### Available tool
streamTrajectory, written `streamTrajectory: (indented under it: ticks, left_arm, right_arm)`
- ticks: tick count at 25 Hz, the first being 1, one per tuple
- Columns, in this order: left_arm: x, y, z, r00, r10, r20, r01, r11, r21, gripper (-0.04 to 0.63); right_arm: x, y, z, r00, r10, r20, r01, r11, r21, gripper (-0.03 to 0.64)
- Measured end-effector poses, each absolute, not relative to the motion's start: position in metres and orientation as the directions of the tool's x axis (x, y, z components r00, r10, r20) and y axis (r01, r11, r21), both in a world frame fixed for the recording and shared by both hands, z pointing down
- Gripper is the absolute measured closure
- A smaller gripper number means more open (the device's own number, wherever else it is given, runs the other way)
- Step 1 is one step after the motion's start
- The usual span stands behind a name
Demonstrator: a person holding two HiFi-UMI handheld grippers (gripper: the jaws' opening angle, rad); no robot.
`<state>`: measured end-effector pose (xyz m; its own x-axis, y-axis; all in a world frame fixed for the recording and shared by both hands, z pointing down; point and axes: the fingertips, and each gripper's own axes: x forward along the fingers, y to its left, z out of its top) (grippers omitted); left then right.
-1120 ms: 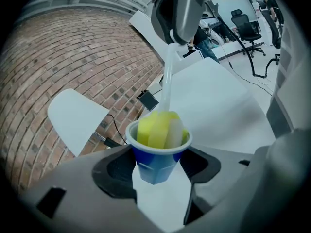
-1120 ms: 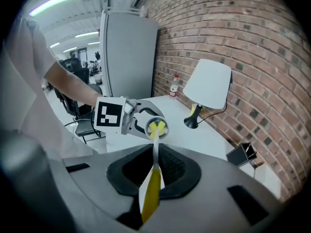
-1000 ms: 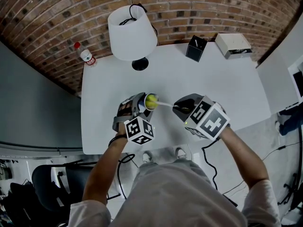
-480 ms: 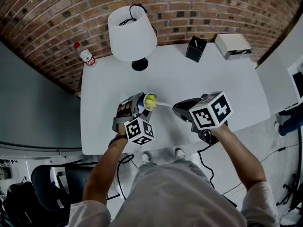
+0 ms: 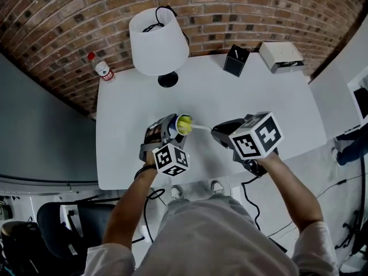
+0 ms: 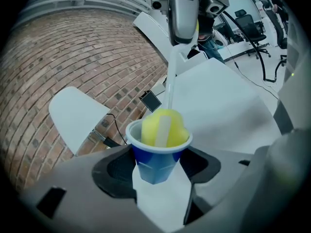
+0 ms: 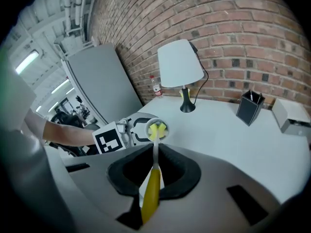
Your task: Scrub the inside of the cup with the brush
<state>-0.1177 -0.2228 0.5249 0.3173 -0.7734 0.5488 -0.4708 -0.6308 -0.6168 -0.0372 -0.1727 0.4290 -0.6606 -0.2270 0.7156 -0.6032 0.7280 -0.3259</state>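
Right hand-held gripper [image 5: 217, 133] has rolled; the brush [image 6: 163, 127] hides the cup [image 6: 155, 161]'s inside.

Head cam: high up, looks steeply down on white rectangular table [image 5: 247, 96]; red brick wall [image 5: 69, 27] across frame top, wearer's arms at bottom. Left gripper cam: v. close, low over its own jaws, small blue plastic cup [image 6: 158, 154] big at frame centre. Right gripper cam: faces opp. way along yellow-handled brush [image 7: 151, 188], cup small just left of centre. Gripper cams point at each other. All 3 share cup, wall, white-shaded table lamp [image 5: 158, 39], black square pen holder [image 5: 236, 60].
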Motion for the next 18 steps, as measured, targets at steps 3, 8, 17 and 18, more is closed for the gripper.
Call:
streamTrajectory:
  ticks: [3,8,17,18]
  left_arm:
    - [-0.113,-0.226,0.530,0.328,-0.768,0.550,-0.506,-0.634,-0.585,0.304]
    - [-0.110,-0.231,0.550,0.328,-0.746,0.579,-0.573,-0.645,-0.505,0.304]
    - [-0.098,-0.240,0.570,0.399,-0.695,0.598,-0.734,-0.633,-0.246,0.302]
    - [-0.096,-0.240,0.572,0.407,-0.691,0.597,-0.744,-0.630,-0.222,0.302]
  right_arm:
    - [-0.032,-0.174,0.425,-0.622,-0.244,0.744,-0.599,0.760,-0.251,0.585]
    - [-0.015,-0.173,0.421,-0.613,-0.256,0.747,-0.606,0.759,-0.237,0.585]
    - [0.008,-0.175,0.410,-0.648,-0.317,0.693,-0.657,0.693,-0.298,0.586]
    - [0.009,-0.176,0.410,-0.652,-0.325,0.685,-0.661,0.686,-0.303,0.586]
